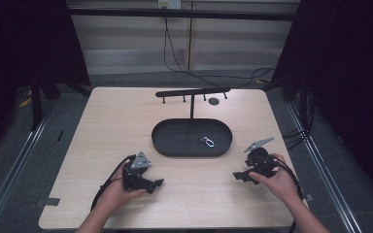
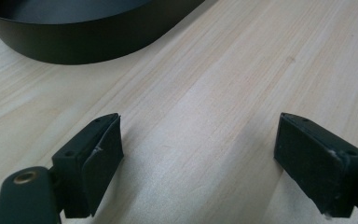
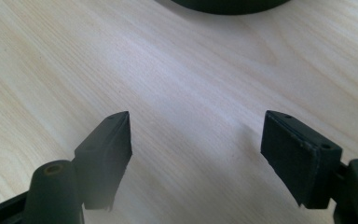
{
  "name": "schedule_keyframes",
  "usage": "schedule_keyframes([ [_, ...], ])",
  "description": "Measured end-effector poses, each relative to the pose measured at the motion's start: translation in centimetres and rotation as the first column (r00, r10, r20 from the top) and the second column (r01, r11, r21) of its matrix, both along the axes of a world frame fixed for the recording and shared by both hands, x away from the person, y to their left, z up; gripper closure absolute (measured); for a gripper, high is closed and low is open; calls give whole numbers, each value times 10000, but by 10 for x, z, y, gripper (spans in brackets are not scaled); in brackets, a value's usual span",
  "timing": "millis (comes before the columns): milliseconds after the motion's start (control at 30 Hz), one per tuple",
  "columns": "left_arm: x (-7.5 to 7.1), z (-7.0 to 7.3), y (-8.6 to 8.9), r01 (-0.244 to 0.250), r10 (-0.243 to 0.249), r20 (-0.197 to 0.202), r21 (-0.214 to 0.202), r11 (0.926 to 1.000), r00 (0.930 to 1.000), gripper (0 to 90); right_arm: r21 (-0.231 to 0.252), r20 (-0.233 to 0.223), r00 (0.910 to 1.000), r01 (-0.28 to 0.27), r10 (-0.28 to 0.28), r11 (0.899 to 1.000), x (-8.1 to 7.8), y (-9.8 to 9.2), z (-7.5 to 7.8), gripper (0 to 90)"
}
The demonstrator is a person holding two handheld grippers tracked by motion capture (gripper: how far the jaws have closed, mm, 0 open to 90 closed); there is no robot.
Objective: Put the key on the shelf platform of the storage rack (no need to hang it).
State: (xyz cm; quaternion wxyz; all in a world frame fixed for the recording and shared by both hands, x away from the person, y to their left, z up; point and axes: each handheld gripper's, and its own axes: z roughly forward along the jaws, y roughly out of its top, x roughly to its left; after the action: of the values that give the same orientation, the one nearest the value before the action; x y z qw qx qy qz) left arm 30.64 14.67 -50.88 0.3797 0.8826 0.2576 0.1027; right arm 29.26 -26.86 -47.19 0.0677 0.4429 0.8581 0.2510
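Both of your grippers sit low over the bare wooden table (image 1: 102, 126), each well short of the work: your left gripper (image 1: 156, 183) rests near the front left of the black oval tray (image 1: 167, 145), and your right gripper (image 1: 236, 175) sits off the tray's front right corner. Both pairs of jaws stand spread wide with nothing between them; in the left gripper view only wood grain shows between the pads (image 2: 103, 163), and the right gripper view shows the same. The thing to go for appears to be the small silver carabiner clip (image 1: 207, 141), lying flat on the tray floor toward its right half, in front of the stand's post (image 1: 192, 107). It lies nearer your right hand (image 1: 277, 182), so lead with that one. Come over the tray's rim from above rather than sliding in level, since the wall will catch the jaws. Turn the wrist so the pads straddle the clip's narrow width, then lower until they nearly touch the tray floor before closing. The clip is thin and smooth-looking, so a high or skewed pinch will likely flick it away. Keep your left gripper parked clear of the tray.
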Motion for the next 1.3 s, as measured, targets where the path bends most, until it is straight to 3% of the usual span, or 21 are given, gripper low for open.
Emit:
schedule_keyframes([
  [367, 0, 0, 0, 3, -3, 0, 3, 10000, 10000, 149, -78, -147, 9999, -82, 81, 9999, -9, -11, -12, 244],
  [533, 0, 0, 0, 19, -19, -9, 35, 10000, 10000, 149, 71, 148, 9999, 7, -8, 10000, -12, -17, -15, 239],
  [733, 0, 0, 0, 16, -16, -13, 36, 10000, 10000, 149, -142, 1034, 9944, -184, 198, 9997, -20, -20, -20, 230],
  [900, 0, 0, 0, 12, -12, -16, 28, 10000, 10000, 149, 218, 1524, 9883, -70, 36, 9997, -26, -21, -25, 210],
  [1100, 0, 0, 0, 18, -18, -23, -4, 10000, 10000, 149, 751, 2263, 9734, 185, -351, 9970, -36, -25, -33, 202],
  [1200, 0, 0, 0, 15, -15, -33, -1, 10000, 10000, 149, 1147, 2840, 9573, 223, -543, 9932, -40, -28, -39, 203],
  [1300, 0, 0, 0, -7, 7, -26, 17, 10000, 10000, 150, 1142, 2849, 9568, 263, -581, 9931, -40, -28, -39, 202],
])
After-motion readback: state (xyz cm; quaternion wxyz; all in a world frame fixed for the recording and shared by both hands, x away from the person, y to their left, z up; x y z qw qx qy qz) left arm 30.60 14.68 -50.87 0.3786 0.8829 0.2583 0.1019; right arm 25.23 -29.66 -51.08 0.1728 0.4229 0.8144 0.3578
